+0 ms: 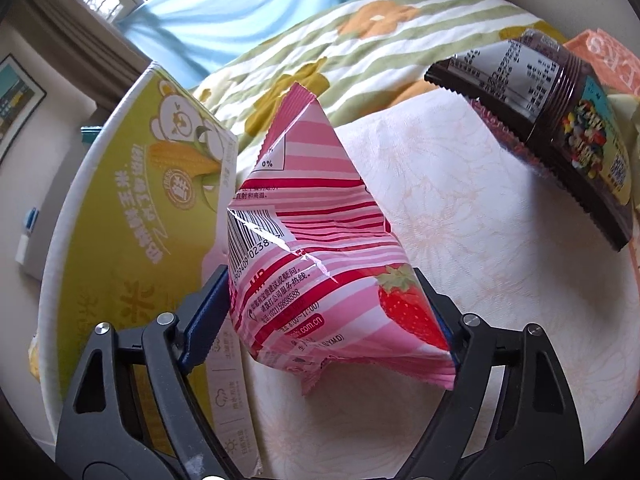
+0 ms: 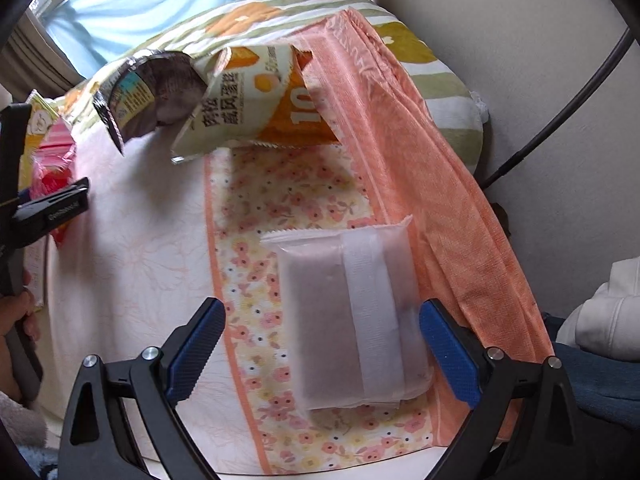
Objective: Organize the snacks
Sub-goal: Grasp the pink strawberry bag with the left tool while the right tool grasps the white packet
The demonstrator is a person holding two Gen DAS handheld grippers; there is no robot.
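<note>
Left gripper [image 1: 336, 312]: fingers closed on a pink striped strawberry snack packet [image 1: 316, 248], held above the bed's white cloth [image 1: 460, 208], beside a green corn-print box [image 1: 152, 208].

Right gripper [image 2: 322, 344]: fingers spread wide, gripping nothing, flanking a frosted white wrapped snack [image 2: 348, 316] lying on a floral cloth [image 2: 272, 200].

Beyond: a dark candy packet [image 2: 152, 92] and an orange cake packet [image 2: 260, 100], touching.
</note>
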